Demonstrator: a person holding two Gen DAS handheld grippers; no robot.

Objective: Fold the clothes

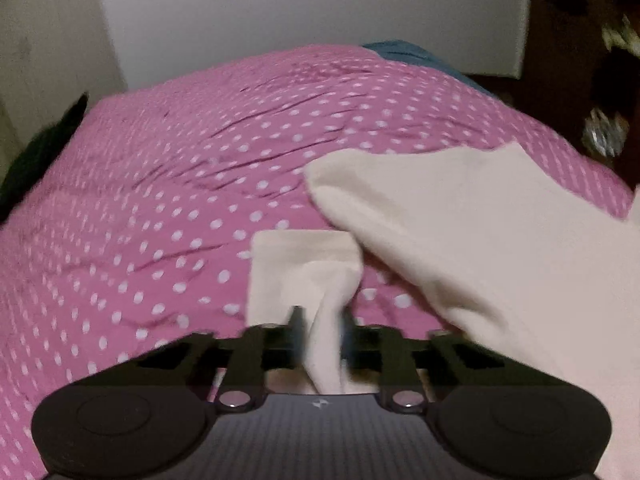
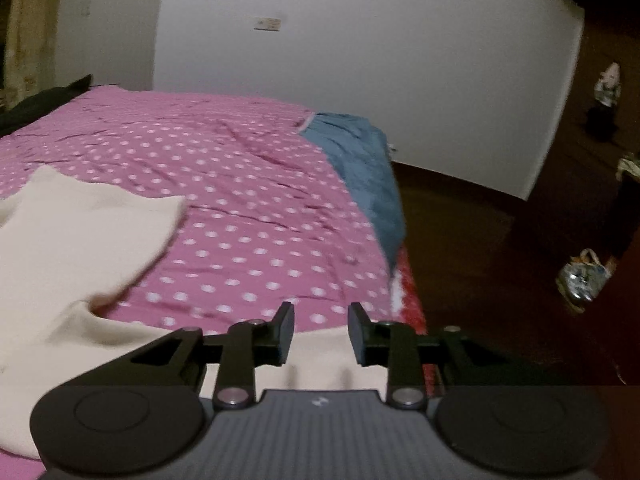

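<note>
Mid-fold: left hand-held gripper (image 1: 322, 320) pinches the garment (image 1: 460, 232); right hand-held gripper (image 2: 320, 332), released, must regrasp cloth at 6 o'clock.

Cream garment (image 1: 500, 240) spread on pink dotted bedsheet (image 1: 160, 200), one sleeve bunched upright, another fold lifted.

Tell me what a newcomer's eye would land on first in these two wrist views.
First, the pink polka-dot bedspread filling both views. Next, the cream garment sprawled across its near side; the left hand-held gripper is shut on a bunched fold of it, while the right hand-held gripper stands open above the garment's edge. A blue cloth lies at the bed's far right corner.
</note>
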